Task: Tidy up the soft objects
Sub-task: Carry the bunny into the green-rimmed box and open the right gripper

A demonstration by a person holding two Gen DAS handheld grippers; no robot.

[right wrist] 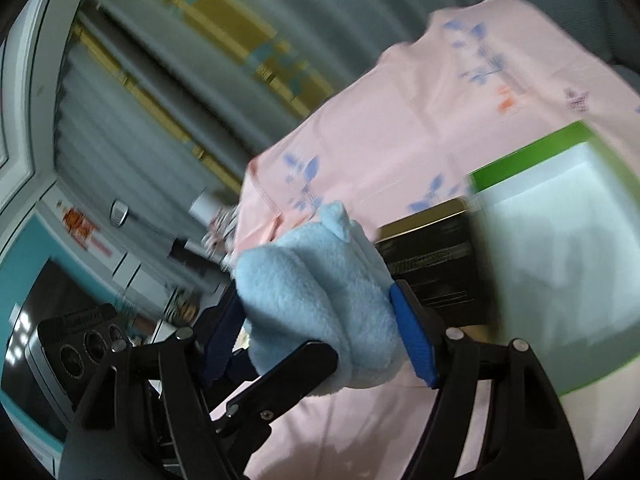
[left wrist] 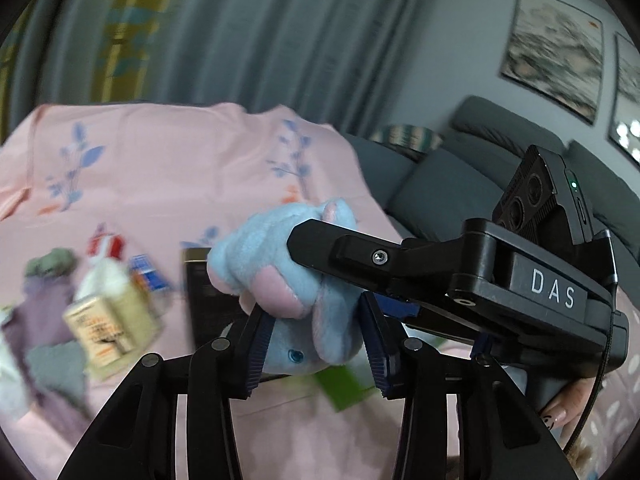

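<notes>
A light-blue plush toy (left wrist: 280, 264) with pink patches and a blue eye hangs above the pink cloth, held from two sides. In the left wrist view my left gripper (left wrist: 316, 320) is shut on the plush toy, its ribbed blue pads pressing into the toy's lower part. My right gripper (left wrist: 336, 270) reaches in from the right, one black finger lying across the top of the toy. In the right wrist view the plush toy (right wrist: 320, 280) bulges between the pads of my right gripper (right wrist: 316, 300), which is shut on it. A finger (right wrist: 296, 364) of my left gripper crosses in front from the lower left.
A pink flowered cloth (left wrist: 160, 184) covers the surface below. On it lie a black box (right wrist: 436, 264), a green-edged white box (right wrist: 560, 248), a beige carton (left wrist: 108, 324), a red-and-white pack (left wrist: 105, 243) and purple fabric (left wrist: 36, 312). A grey sofa (left wrist: 448, 184) and curtains stand behind.
</notes>
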